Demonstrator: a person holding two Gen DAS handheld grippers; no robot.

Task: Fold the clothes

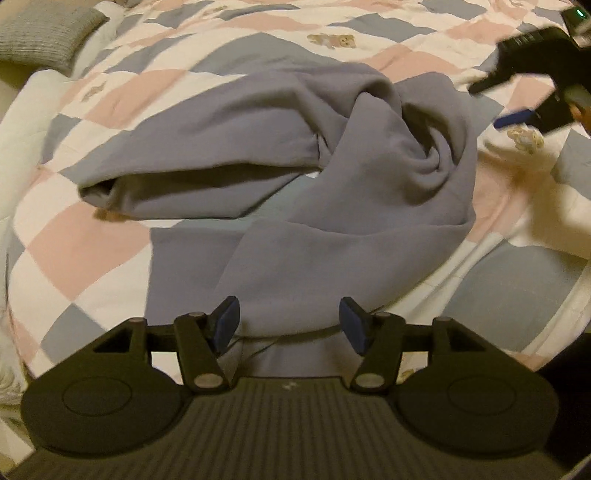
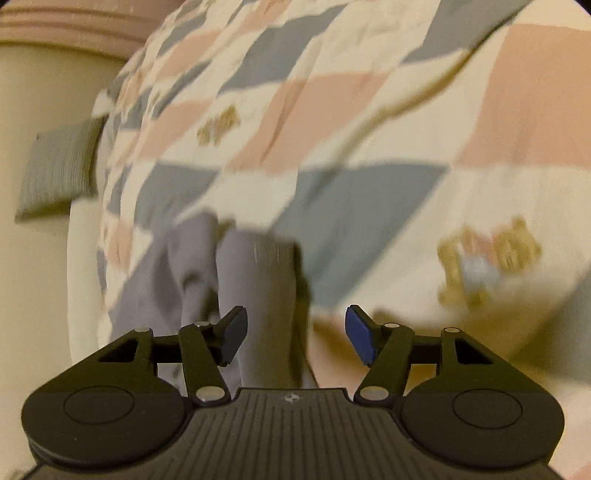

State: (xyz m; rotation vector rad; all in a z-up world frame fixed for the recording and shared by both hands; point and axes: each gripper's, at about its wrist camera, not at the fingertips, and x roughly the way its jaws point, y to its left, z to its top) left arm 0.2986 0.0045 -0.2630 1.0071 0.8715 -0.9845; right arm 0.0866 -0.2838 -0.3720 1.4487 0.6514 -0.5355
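A soft grey-lilac garment [image 1: 332, 177] lies crumpled on the bed's quilt [image 1: 122, 110], a padded patchwork of pink, grey and cream diamonds with small bear prints. The cloth twists into a swirl at its middle, one flat fold spreading toward the left hand-held gripper [image 1: 290, 325], whose blue pads stand spread, nothing pinched. The right hand-held gripper [image 2: 295, 338] hangs beside the garment, also spread and empty. A ribbed grey cushion [image 1: 40, 33] sits beyond the garment.

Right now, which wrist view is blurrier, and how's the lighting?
Right wrist view: heavy motion smear across the quilt and grey garment; only its own tongs look sharp. Left wrist view: garment folds crisp, the right tongs blurred at the edge. Both: dim, warm yellow cast, fisheye bending.
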